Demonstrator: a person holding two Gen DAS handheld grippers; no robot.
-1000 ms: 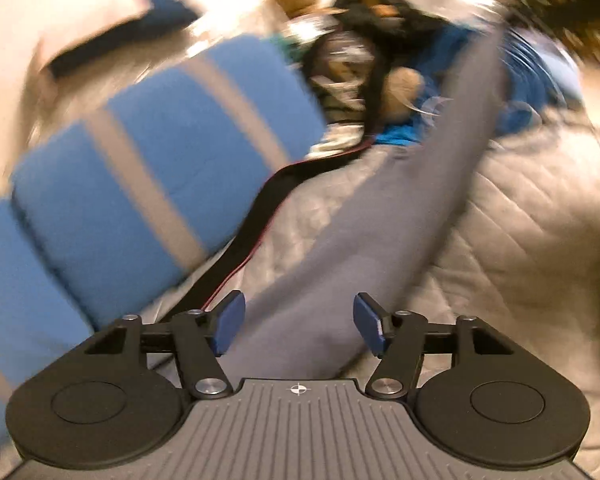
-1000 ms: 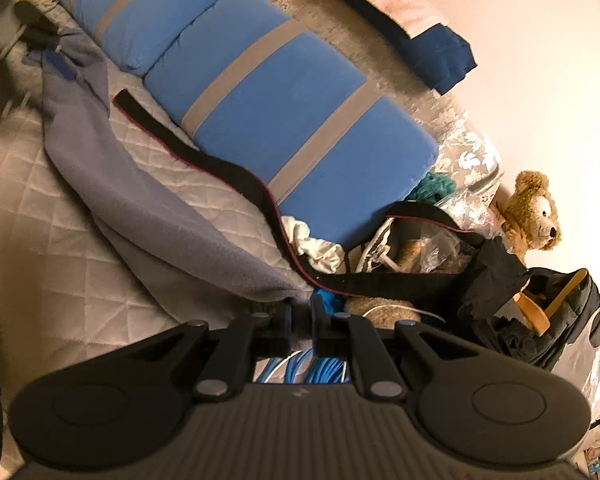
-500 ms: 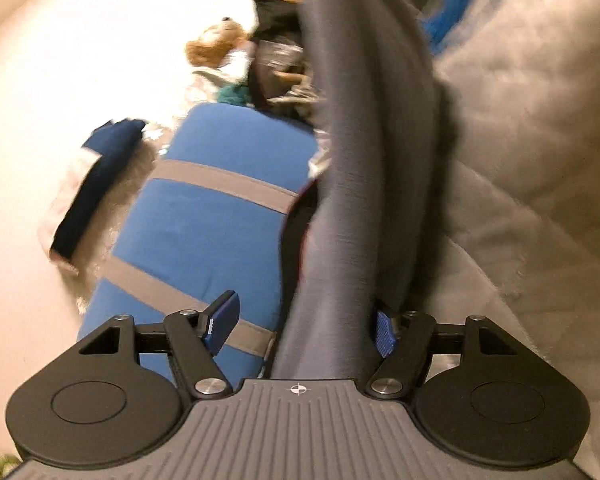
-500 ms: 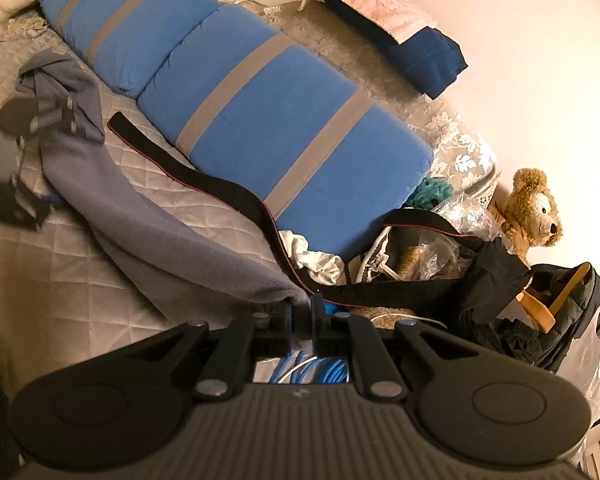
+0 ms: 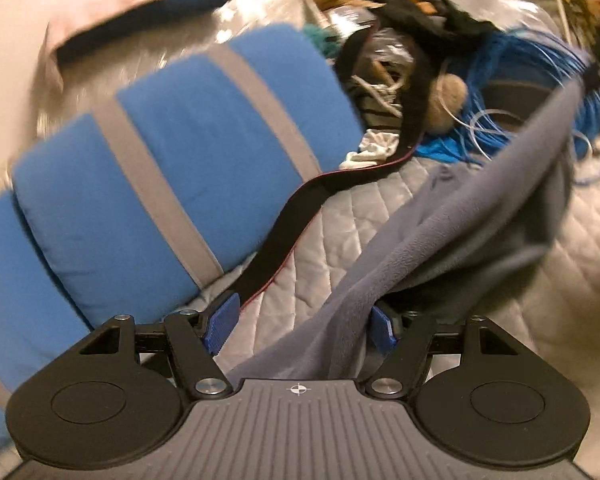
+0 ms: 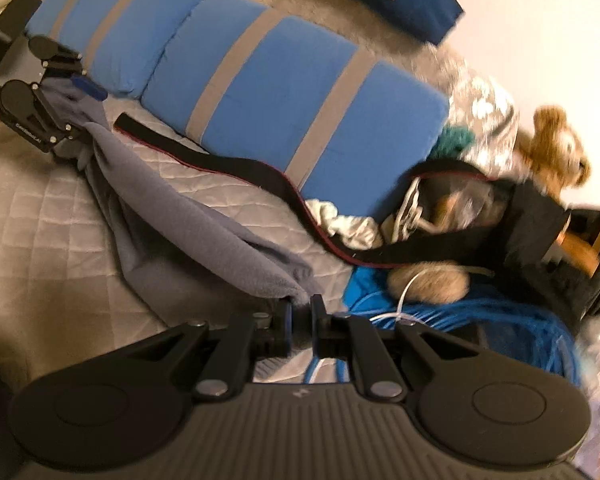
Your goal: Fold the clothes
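A long grey fleece garment (image 6: 204, 220) stretches across the quilted bed between my two grippers. The right gripper (image 6: 300, 312) is shut on its near end, with the fabric bunched at the fingertips. At the far left of the right wrist view, the left gripper (image 6: 82, 116) is at the garment's other end, beside the blue pillows. In the left wrist view the garment (image 5: 440, 240) runs between the jaws of the left gripper (image 5: 300, 324). It lies against the right pad (image 5: 382, 330), while the left pad (image 5: 222, 320) stands apart from it.
Blue pillows with grey stripes (image 6: 280, 100) line the bed's far side, and a black strap (image 6: 260, 172) lies in front of them. A pile of bags, blue cable (image 6: 480, 320) and a teddy bear (image 6: 556, 148) crowds the right. The grey quilt (image 6: 40, 220) lies bare on the left.
The left gripper has swung and risen, so the garment now runs slantwise to the upper right instead of straight ahead. In the right view it has moved up towards the pillows. The right gripper stays shut.
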